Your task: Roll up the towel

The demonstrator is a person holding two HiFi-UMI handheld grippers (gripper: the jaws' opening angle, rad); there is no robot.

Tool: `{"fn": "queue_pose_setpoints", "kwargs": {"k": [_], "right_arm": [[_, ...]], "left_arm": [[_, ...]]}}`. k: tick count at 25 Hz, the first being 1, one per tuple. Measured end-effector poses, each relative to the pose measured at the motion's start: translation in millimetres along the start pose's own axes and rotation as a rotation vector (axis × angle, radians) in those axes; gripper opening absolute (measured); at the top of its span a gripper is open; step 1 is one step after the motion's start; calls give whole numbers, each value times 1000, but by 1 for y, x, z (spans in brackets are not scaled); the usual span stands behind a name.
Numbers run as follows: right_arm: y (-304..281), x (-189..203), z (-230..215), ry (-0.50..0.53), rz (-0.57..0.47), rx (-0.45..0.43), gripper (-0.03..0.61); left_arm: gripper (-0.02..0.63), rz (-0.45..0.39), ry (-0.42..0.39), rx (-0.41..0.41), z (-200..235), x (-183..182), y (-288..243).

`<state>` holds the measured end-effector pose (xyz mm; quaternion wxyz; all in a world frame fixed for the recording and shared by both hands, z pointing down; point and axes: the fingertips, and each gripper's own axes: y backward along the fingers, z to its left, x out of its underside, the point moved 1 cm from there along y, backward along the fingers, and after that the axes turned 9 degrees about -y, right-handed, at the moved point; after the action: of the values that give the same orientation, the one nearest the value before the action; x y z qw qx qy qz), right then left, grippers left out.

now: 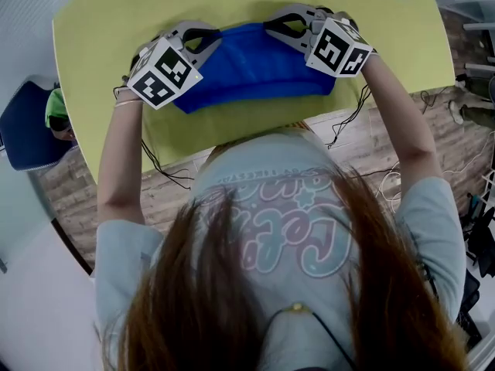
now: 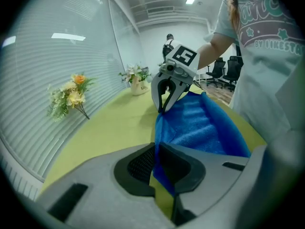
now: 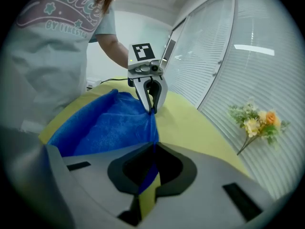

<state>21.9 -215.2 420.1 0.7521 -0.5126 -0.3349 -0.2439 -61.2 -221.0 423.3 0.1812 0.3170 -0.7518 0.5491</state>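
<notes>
Keeping both pinches level and turning them together should, I judge, be starting the roll evenly, since the left gripper point(image 2: 156, 151) and the right gripper point(image 3: 153, 151) are each clamping shut on a far corner of the towel point(image 1: 255, 68). Blue and nubby, it is lying on the yellow-green table point(image 1: 108, 22), its held edge lifting.

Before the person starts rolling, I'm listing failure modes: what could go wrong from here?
1. The left gripper and right gripper are each shut on just a thin bit of the blue towel at its far edge; it may slip out once rolling starts.
2. Between them the lifted edge has no support, so the roll may come out loose or crooked.
3. The towel lies fairly near the table's front edge and might slide off.
</notes>
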Motion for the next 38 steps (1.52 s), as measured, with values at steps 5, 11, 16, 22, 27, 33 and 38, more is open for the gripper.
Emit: {"fn": "queue_pose_setpoints", "kwargs": {"k": [5, 11, 16, 22, 27, 33, 38], "right_arm": [[6, -4, 17, 89, -8, -8, 18], [1, 4, 30, 153, 41, -20, 17], [0, 7, 34, 97, 52, -44, 18], [6, 7, 36, -66, 32, -88, 32], [5, 14, 42, -194, 36, -156, 74], [11, 17, 40, -278, 38, -191, 120], [32, 9, 16, -365, -59, -133, 120]], "left_arm": [[34, -4, -63, 17, -12, -1, 5], [34, 16, -106, 54, -22, 1, 2], [35, 23, -53, 107, -27, 5, 4], [35, 35, 27, 199, -33, 5, 8], [37, 19, 75, 211, -32, 11, 14], [41, 41, 136, 216, -29, 30, 27], [40, -18, 249, 88, -3, 47, 52]]}}
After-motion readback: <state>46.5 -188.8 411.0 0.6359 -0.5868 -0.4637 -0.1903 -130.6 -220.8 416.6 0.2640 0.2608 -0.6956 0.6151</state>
